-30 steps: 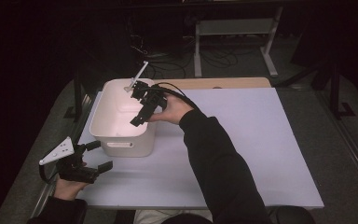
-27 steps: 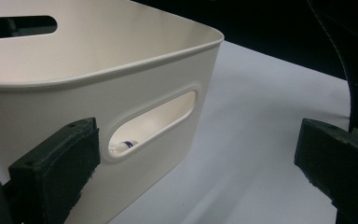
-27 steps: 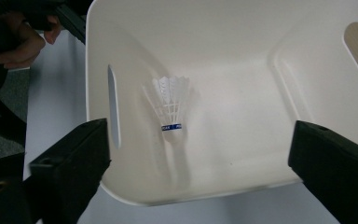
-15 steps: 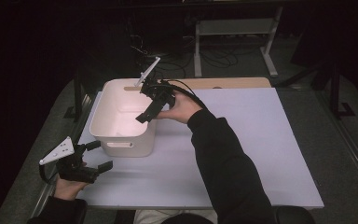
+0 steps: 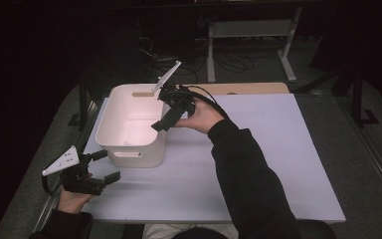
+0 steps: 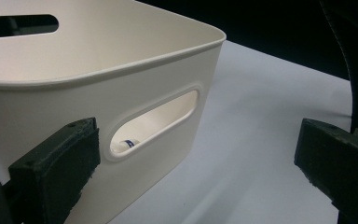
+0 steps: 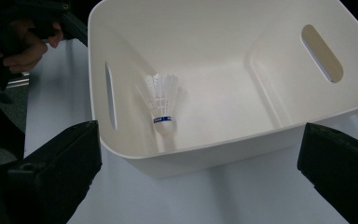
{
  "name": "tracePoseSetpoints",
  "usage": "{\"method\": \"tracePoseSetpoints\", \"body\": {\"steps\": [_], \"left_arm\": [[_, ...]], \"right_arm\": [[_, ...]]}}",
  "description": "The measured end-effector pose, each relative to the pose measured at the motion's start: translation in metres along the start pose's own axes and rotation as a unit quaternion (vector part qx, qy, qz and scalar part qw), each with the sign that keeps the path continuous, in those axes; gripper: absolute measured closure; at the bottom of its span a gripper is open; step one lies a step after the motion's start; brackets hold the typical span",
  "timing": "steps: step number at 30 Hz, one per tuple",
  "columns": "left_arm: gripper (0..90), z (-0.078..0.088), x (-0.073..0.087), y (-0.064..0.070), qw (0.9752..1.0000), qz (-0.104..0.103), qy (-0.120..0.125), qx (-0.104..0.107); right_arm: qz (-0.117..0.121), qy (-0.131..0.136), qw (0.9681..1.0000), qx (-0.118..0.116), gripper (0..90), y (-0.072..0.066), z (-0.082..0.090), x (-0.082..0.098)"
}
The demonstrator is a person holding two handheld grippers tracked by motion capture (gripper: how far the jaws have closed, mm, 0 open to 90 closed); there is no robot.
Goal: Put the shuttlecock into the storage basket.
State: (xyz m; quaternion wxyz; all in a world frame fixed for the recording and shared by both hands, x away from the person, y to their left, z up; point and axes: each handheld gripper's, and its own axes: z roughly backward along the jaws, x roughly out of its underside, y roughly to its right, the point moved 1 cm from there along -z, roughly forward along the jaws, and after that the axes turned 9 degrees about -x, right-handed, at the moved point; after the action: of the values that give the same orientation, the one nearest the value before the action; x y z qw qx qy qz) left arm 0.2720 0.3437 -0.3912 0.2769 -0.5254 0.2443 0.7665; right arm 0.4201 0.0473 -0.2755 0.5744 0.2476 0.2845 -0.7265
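A white plastic bin (image 5: 129, 144) with handle slots stands at the table's left. A white shuttlecock (image 7: 161, 102) with a blue band lies on its floor, cork toward the near wall; part of the shuttlecock (image 6: 123, 145) shows through the slot. My right gripper (image 5: 168, 110) hovers over the bin's right rim, tilted down into it. Its jaws have just been opening and now stand wide with nothing between them; the right gripper (image 7: 198, 172) looks down on the bin. My left gripper (image 5: 104, 166) rests open in front of the bin's near wall; the left gripper (image 6: 196, 170) holds nothing.
A pale mat (image 5: 278, 149) covers the table, bare to the right of the bin. A wooden strip (image 5: 248, 88) runs along the far edge. Behind the table are cables and a metal frame (image 5: 248, 30) on the dark floor.
The right hand has drawn its gripper rightward, from over the bin's inside toward its right rim, and the jaws have widened. The left hand has stayed put.
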Motion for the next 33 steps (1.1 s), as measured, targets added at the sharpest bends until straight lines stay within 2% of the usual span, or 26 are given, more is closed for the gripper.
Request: {"method": "tracePoseSetpoints", "body": {"steps": [8, 21, 33], "left_arm": [[0.0, 0.0, 0.0, 0.0, 1.0, 0.001, -0.001, 0.0], [0.0, 0.0, 0.0, 0.0, 1.0, 0.001, -0.001, 0.0], [0.0, -0.001, 0.0, 0.0, 1.0, 0.0, -0.003, 0.0]], "right_arm": [[-0.002, -0.001, 1.0, 0.007, 0.0, -0.002, 0.006, 0.01], [-0.009, 0.016, 0.9998, 0.013, 0.0, -0.003, 0.018, 0.028], [-0.021, 0.04, 0.9987, 0.022, 0.0, -0.002, 0.035, 0.054]]}}
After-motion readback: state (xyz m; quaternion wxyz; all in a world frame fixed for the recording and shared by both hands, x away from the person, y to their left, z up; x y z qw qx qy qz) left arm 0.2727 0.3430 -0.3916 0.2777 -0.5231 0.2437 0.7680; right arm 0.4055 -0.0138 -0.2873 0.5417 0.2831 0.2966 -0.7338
